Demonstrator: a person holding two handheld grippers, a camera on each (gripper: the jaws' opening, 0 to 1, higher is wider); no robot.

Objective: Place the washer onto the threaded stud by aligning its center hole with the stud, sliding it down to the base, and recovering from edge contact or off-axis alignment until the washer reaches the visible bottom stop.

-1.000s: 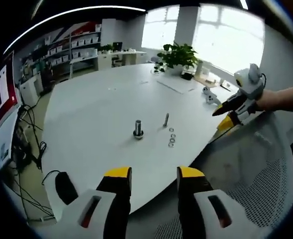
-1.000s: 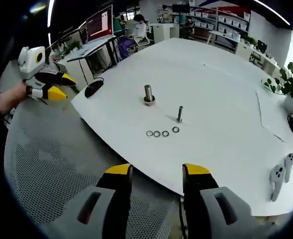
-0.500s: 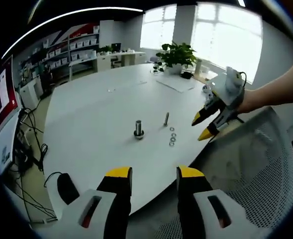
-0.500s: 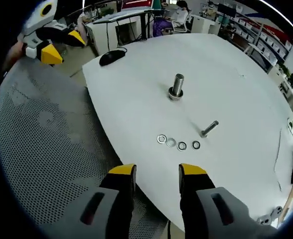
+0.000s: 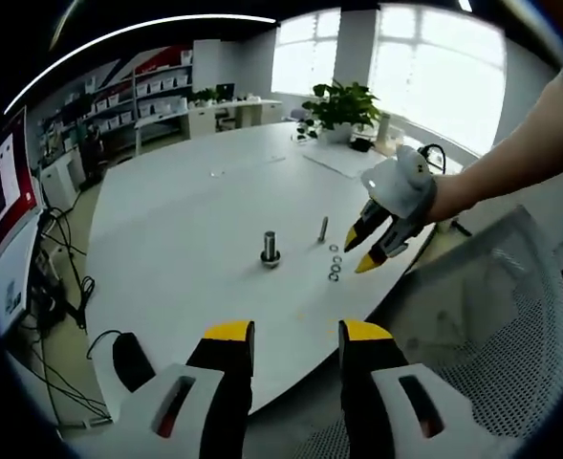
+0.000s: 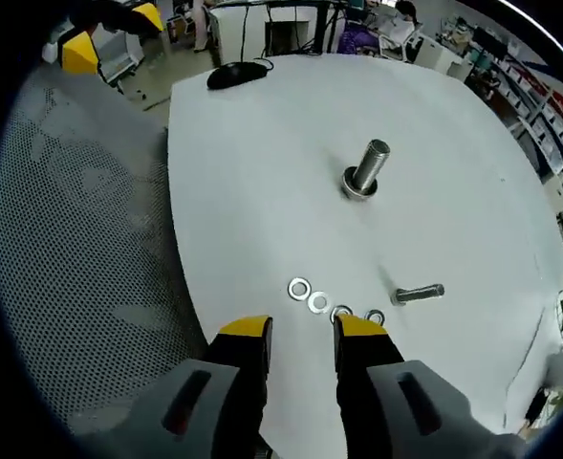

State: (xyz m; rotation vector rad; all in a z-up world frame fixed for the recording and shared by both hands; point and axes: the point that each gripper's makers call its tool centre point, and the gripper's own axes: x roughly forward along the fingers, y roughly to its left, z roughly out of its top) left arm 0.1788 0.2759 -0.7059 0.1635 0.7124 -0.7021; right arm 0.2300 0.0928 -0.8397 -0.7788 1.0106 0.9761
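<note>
Washers (image 6: 318, 302) lie in a row near the table (image 6: 262, 163) edge, just beyond the right gripper (image 6: 300, 332), whose jaws are slightly parted and empty. Left gripper (image 5: 288, 333) hangs off the table edge, jaws apart, holding nothing.

We hold our left hand-held gripper (image 5: 288, 341) low, jaws parted with nothing between them. Our right hand-held gripper (image 6: 302, 333) has its jaws apart too, holding nothing; from the left gripper view it (image 5: 364, 251) angles downward, our bare forearm (image 5: 510, 163) reaching in behind it.

Open office, big white meeting table (image 5: 166, 220), storage shelves (image 5: 157, 91), monitor (image 5: 9, 182), potted plant (image 5: 343, 105)
</note>
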